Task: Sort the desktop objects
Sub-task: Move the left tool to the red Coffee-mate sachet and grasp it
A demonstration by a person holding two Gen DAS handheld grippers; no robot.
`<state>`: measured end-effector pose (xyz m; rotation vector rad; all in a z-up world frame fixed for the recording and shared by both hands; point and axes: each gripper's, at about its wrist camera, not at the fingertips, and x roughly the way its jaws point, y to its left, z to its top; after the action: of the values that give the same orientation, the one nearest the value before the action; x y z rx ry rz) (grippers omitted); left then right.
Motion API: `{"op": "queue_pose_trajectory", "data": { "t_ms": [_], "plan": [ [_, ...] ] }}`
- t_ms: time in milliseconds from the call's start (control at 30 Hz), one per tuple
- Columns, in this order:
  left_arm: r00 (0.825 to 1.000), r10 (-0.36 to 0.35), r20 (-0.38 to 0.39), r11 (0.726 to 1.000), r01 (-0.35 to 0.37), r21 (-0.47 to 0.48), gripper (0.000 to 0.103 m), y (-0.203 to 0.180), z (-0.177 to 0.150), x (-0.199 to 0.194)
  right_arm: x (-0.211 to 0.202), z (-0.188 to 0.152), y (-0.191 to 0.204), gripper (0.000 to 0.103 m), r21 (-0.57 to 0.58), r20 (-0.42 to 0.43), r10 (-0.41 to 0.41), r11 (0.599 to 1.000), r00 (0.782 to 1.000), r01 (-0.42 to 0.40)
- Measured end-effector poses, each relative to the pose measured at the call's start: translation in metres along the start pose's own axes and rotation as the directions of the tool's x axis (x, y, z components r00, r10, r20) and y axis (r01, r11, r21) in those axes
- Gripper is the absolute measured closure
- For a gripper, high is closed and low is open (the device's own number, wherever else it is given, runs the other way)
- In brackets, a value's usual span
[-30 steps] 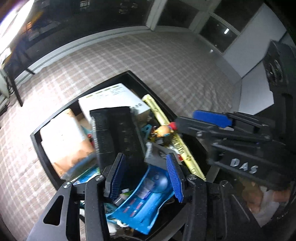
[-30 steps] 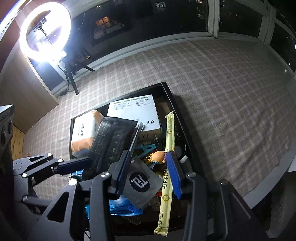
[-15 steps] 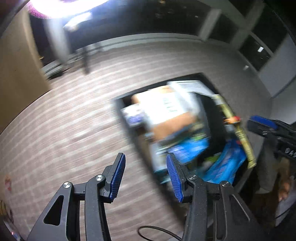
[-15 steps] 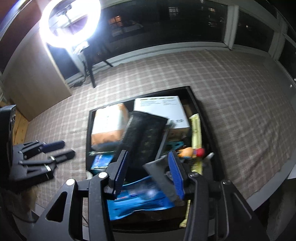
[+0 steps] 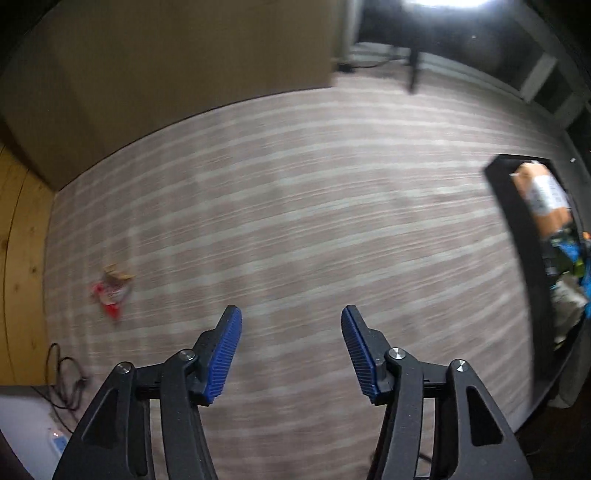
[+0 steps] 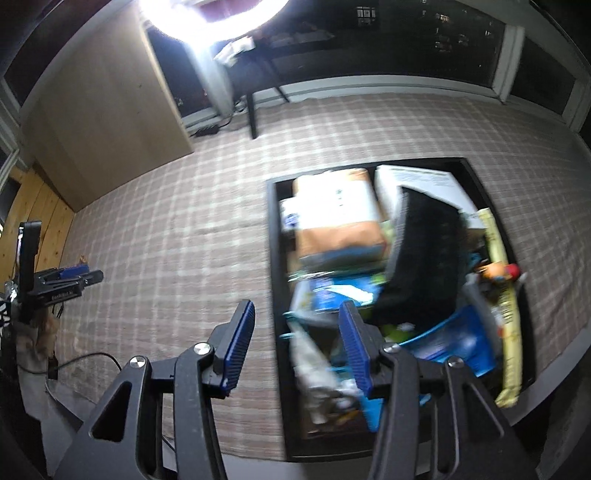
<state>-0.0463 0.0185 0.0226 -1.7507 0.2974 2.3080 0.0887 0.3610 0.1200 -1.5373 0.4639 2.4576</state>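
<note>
A black tray (image 6: 275, 236) on the checked tablecloth is piled with objects: an orange and white packet (image 6: 338, 214), a white box (image 6: 424, 177), a black keyboard (image 6: 424, 254), a blue package (image 6: 454, 343), a yellow stick packet (image 6: 508, 321) and a small toy figure (image 6: 496, 271). My right gripper (image 6: 295, 317) is open and empty over the tray's left rim. My left gripper (image 5: 291, 325) is open and empty over bare cloth far left of the tray (image 5: 517, 236). It also shows in the right wrist view (image 6: 79, 275). A small red and white wrapper (image 5: 110, 291) lies on the cloth to its left.
A ring light (image 6: 210, 11) on a stand shines at the back. A beige cabinet (image 6: 107, 110) stands at the back left. Wooden floor (image 5: 18, 236) lies past the cloth's left edge. Black cables (image 5: 66, 376) lie at the near left corner.
My left gripper has swung far left, from over the tray to over bare cloth. My right gripper has drawn back and left to the tray's left rim. Both stay open and empty.
</note>
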Motion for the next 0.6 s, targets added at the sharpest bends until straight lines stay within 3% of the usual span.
{"op": "queue_pose_trajectory", "data": {
  "t_ms": [300,600],
  "plan": [
    [0.996,0.078,-0.040,0.996,-0.076,0.040,0.043,0.109,-0.009,0.038,0.021,-0.020,0.062,0.053,-0.011,-0.071,-0.013,1.000,0.997,0.012],
    [0.992,0.101,-0.076,0.982,-0.087,0.167,0.042,0.144,-0.005,0.066,0.021,-0.024,0.079,0.053,0.052,-0.095,-0.016,0.998,0.995,0.021]
  ]
}}
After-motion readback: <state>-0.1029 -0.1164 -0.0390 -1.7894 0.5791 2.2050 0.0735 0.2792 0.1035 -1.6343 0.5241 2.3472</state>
